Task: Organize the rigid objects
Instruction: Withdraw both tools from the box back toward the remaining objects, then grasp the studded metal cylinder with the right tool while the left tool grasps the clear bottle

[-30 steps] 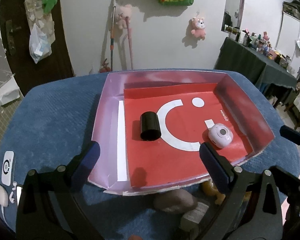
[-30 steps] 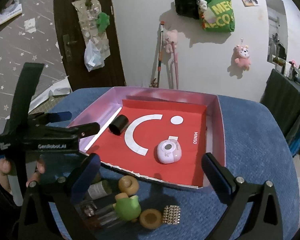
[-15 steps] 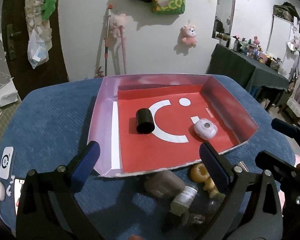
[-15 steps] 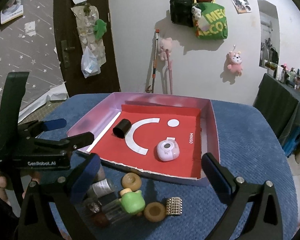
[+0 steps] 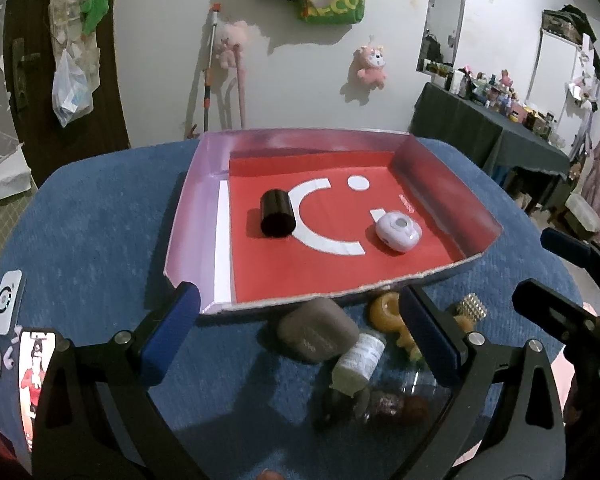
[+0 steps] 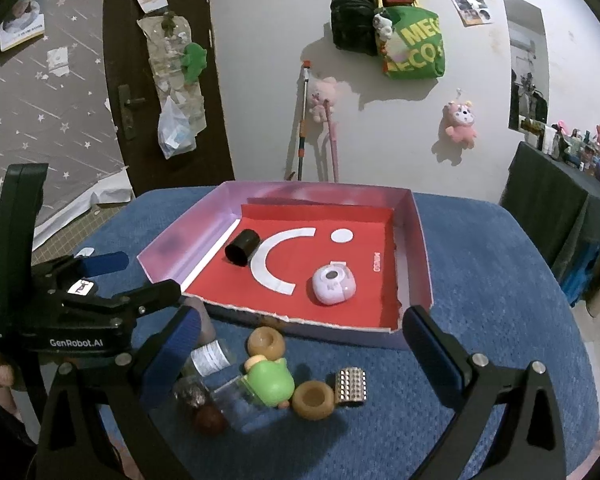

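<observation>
A shallow red-lined box (image 5: 192, 200) (image 6: 414, 240) sits on the blue cloth and holds a black cylinder (image 5: 276, 213) (image 6: 242, 247) and a pale round gadget (image 5: 398, 231) (image 6: 334, 284). In front of the box lies a pile: a brown-grey case (image 5: 318, 334), a small white-labelled bottle (image 5: 360, 360) (image 6: 212, 356), tan rings (image 6: 266, 342) (image 6: 313, 399), a green toy (image 6: 269, 380), a studded silver block (image 6: 351, 385) and dark round pieces (image 5: 392, 406). My left gripper (image 5: 300, 336) (image 6: 100, 272) hangs open above the pile. My right gripper (image 6: 300, 354) is open over the same pile.
A phone (image 5: 36, 376) and a white device (image 5: 6, 302) lie on the cloth at the left edge. A dark table (image 5: 488, 136) crowded with small items stands at the right. Behind the cloth stand a door (image 6: 156, 80) and a wall with hanging bags and plush toys.
Both grippers have drawn back from the box and risen, so the pile in front of the box now shows in the left wrist view. Nothing was taken hold of.
</observation>
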Available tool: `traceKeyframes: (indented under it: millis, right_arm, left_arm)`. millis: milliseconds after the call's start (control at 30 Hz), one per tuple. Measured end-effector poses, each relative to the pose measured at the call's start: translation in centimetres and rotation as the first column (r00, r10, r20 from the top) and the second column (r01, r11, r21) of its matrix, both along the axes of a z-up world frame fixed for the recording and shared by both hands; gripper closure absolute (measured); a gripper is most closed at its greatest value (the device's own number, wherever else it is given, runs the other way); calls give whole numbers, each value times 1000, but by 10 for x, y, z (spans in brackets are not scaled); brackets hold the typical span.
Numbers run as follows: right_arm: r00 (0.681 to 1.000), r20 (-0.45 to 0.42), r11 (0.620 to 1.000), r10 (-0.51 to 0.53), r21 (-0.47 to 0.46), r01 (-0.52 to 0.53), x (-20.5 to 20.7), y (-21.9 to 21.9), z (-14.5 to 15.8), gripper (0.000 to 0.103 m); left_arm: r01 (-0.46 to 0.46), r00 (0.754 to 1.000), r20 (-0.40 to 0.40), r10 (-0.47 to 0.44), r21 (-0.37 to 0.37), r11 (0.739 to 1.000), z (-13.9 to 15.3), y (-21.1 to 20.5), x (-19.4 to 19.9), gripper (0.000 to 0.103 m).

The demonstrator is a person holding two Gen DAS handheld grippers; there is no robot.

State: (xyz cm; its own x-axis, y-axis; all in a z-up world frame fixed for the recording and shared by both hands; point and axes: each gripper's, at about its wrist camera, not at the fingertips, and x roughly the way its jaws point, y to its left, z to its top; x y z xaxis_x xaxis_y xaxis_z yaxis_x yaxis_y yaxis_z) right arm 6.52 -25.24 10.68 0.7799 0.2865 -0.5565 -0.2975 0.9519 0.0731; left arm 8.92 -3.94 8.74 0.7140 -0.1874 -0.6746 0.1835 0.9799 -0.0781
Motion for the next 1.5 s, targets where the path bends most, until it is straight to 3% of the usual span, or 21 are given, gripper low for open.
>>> traceKeyframes:
  millis: [367,867,1133,1500]
  right_arm:
    - [1000,-23,1000,-11,20,11,-13,-8,-11,2]
    - [996,-92,1000,-18,7,19,-19,-14,-40,30]
    - [987,-155,999,-44,-16,42,-14,-16,-62,42]
    - [976,-184,993,-114,-44,107,-3,-27,-72,45]
  left_arm:
    - [13,1000,-19,-13,14,1000,-10,-7,-16,2]
    - [10,998,-59,-9,24,1000,-31,-6,-30,2]
    - [27,995,-99,-28,-12,1000,-46,-4,-27,15]
    - [51,990,-127,-54,-32,998,-53,-6,-18,28]
